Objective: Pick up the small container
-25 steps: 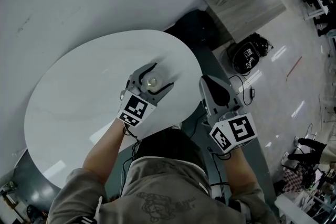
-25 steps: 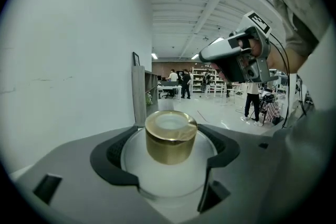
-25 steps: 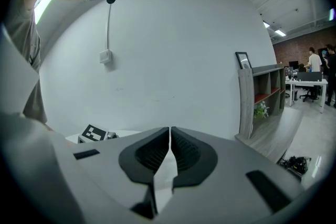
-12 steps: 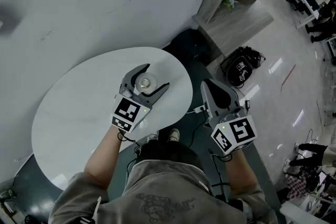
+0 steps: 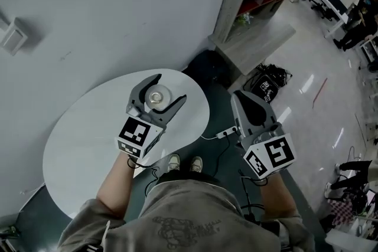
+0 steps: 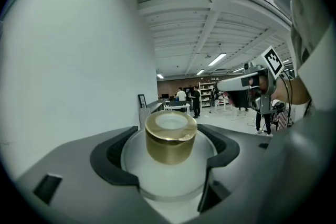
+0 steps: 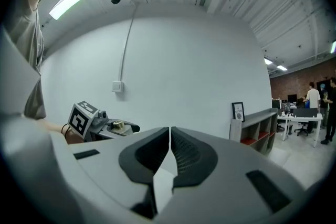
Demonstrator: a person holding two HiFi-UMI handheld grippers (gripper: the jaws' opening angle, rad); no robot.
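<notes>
Grips the container (image 6: 169, 140) in the left gripper (image 5: 168, 89), jaws pressed on both sides of its white body, gold cap on top. Holds it over the far part of the round table (image 5: 82, 138). Has the right gripper (image 7: 169, 136) clenched on nothing, jaws together, beside the table's right edge, above the floor (image 5: 307, 121).

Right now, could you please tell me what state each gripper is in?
Left gripper: jaws closed on the small container.
Right gripper: jaws closed, holding nothing.
</notes>
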